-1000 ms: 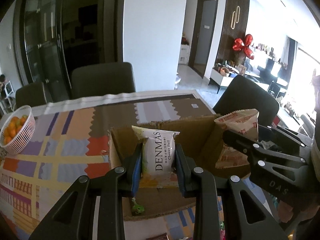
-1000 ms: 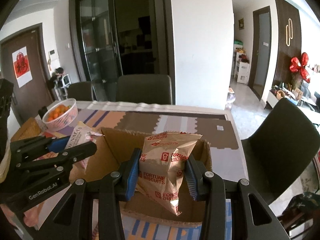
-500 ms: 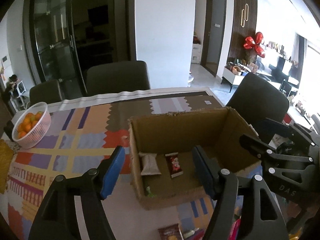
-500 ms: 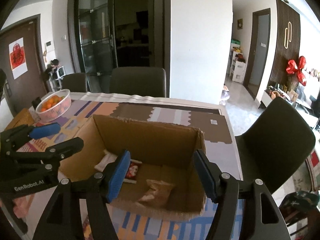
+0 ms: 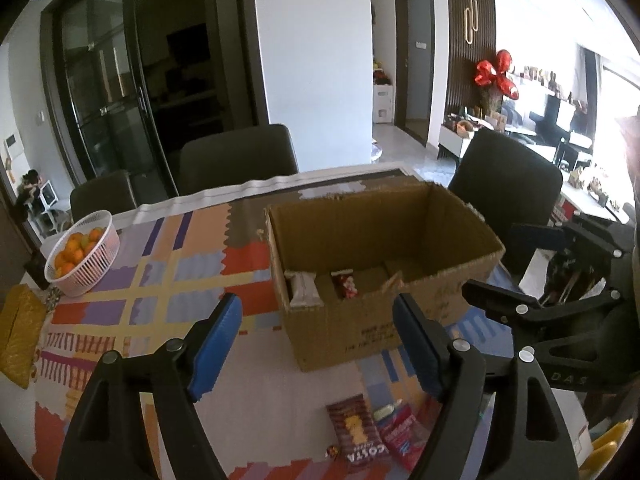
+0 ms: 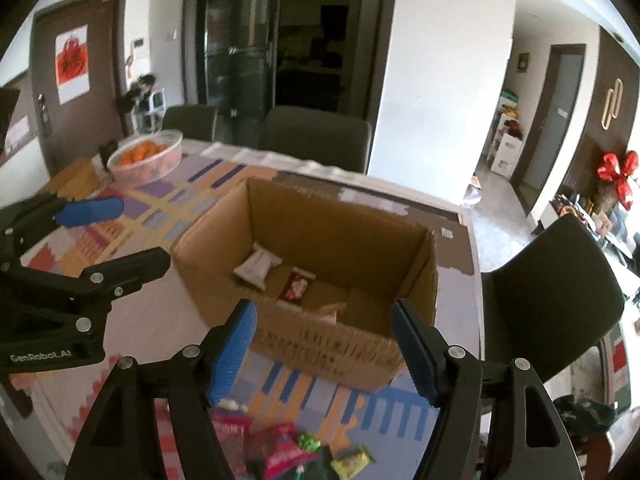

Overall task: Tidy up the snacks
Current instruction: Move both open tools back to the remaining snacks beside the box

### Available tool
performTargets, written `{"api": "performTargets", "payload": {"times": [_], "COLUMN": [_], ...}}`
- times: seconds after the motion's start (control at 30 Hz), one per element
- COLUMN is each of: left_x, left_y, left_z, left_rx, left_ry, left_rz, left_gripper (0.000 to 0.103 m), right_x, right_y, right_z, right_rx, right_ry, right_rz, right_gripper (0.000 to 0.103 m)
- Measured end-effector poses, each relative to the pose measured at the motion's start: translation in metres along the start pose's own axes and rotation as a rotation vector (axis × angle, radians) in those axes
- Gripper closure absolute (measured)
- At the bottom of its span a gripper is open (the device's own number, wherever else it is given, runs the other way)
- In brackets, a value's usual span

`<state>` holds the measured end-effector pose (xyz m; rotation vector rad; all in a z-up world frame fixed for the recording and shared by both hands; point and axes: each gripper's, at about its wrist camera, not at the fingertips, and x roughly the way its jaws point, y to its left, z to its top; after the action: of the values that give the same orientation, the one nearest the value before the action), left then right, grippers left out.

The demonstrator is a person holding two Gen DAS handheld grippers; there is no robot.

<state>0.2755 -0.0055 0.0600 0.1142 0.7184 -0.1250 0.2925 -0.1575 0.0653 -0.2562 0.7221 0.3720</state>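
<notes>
An open cardboard box (image 5: pixel 348 332) stands on the patterned tablecloth. In it lie a white packet (image 5: pixel 304 290), a small red packet (image 5: pixel 347 285) and a tan biscuit bag (image 6: pixel 334 310). My left gripper (image 5: pixel 316 320) hangs in front of the box's near wall, jaws opening, nothing between them. My right gripper (image 6: pixel 324 316) is likewise short of the box (image 6: pixel 320 344), jaws opening and empty. Each gripper shows in the other's view: the right gripper (image 5: pixel 500 264) at the right, the left gripper (image 6: pixel 136 232) at the left. Loose snack packs (image 5: pixel 358 436) (image 6: pixel 286 452) lie on the table below the grippers.
A white basket of oranges (image 5: pixel 82 256) sits at the table's far left, with a yellow pad (image 5: pixel 20 336) nearer the left edge. Dark chairs (image 5: pixel 236 160) stand behind the table and one chair (image 6: pixel 552 280) at its right side.
Both grippers let go of their packets, which now lie in the box. Both jaws have spread wide and both hands have drawn back from over the box.
</notes>
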Motion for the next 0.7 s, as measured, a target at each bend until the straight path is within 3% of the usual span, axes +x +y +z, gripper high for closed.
{"api": "performTargets", "payload": {"times": [0.47, 0.7], "left_x": [0.011, 0.024], "left_y": [-0.003, -0.004], "left_z": [-0.051, -0.075], "left_rx": [0.015, 0.011], "left_ry": [0.130, 0.191], "left_rz": [-0.024, -0.046], "left_gripper": [0.025, 0.025], "right_x": [0.018, 0.026], "right_y": [0.031, 0.045], "right_z": [-0.040, -0.064], "right_rx": [-0.146, -0.222], "right_ry": [0.219, 0.269], "right_rz": [0.040, 0.047], "right_gripper": [0.033, 0.033]}}
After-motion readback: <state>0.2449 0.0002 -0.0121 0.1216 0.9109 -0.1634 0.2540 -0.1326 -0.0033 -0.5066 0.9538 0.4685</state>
